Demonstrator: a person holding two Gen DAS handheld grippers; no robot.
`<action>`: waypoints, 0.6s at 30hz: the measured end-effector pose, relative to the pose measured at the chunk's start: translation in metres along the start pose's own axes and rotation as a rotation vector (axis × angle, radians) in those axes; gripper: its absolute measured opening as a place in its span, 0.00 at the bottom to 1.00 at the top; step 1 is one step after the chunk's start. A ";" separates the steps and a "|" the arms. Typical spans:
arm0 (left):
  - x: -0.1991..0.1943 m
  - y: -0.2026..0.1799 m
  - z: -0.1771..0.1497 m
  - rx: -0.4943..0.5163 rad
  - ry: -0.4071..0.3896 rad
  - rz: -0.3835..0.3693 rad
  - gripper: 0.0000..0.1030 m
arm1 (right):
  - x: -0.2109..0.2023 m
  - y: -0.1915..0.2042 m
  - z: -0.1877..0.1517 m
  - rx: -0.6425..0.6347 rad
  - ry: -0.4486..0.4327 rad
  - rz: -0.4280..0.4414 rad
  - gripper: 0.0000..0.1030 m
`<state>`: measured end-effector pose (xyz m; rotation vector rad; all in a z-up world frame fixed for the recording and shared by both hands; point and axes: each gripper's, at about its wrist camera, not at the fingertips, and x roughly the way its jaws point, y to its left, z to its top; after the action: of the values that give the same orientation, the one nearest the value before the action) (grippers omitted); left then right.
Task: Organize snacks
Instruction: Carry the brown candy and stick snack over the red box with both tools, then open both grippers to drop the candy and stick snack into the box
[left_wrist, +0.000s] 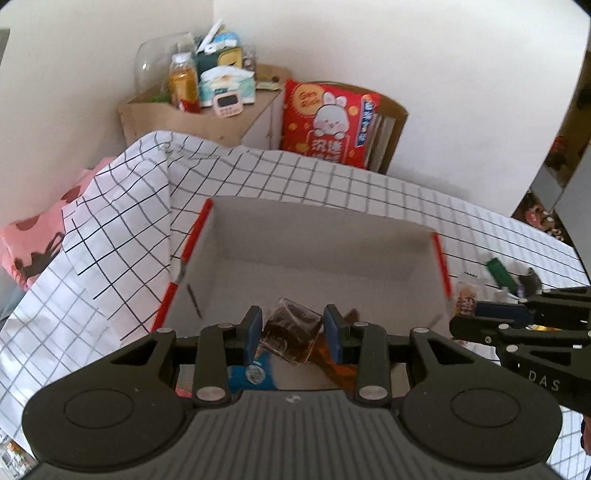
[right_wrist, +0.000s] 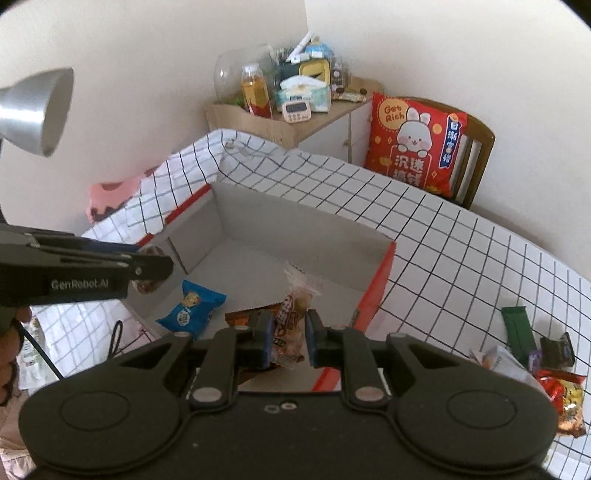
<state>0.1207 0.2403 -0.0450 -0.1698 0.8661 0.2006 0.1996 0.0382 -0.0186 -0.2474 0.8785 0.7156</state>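
A grey cardboard box (left_wrist: 325, 236) with red edges sits open on the checked tablecloth; it also shows in the right wrist view (right_wrist: 295, 229). My left gripper (left_wrist: 294, 332) is shut on a clear packet with a dark brown snack (left_wrist: 290, 330), held above the box's near side. My right gripper (right_wrist: 289, 341) is shut on a clear-wrapped orange snack packet (right_wrist: 291, 321), over the box's near right corner. A blue snack bag (right_wrist: 190, 308) and an orange-brown packet (right_wrist: 242, 317) lie inside the box.
Several loose snacks lie on the cloth right of the box: a green bar (right_wrist: 517, 328), a dark packet (right_wrist: 557, 350), a red-yellow bag (right_wrist: 565, 395). A wooden cabinet with clutter (right_wrist: 295, 110), a chair with a red cushion (right_wrist: 417, 144) and a lamp (right_wrist: 37, 110) stand around.
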 end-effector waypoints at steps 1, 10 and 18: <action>0.005 0.003 0.002 -0.001 0.004 0.009 0.34 | 0.006 0.001 0.002 -0.001 0.009 -0.004 0.16; 0.060 0.014 0.016 0.016 0.095 0.057 0.34 | 0.061 0.002 0.011 -0.003 0.095 -0.027 0.16; 0.103 0.018 0.018 0.010 0.203 0.085 0.34 | 0.102 0.004 0.008 -0.026 0.177 -0.033 0.16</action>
<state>0.1946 0.2729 -0.1143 -0.1458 1.0767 0.2611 0.2453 0.0923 -0.0923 -0.3513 1.0321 0.6822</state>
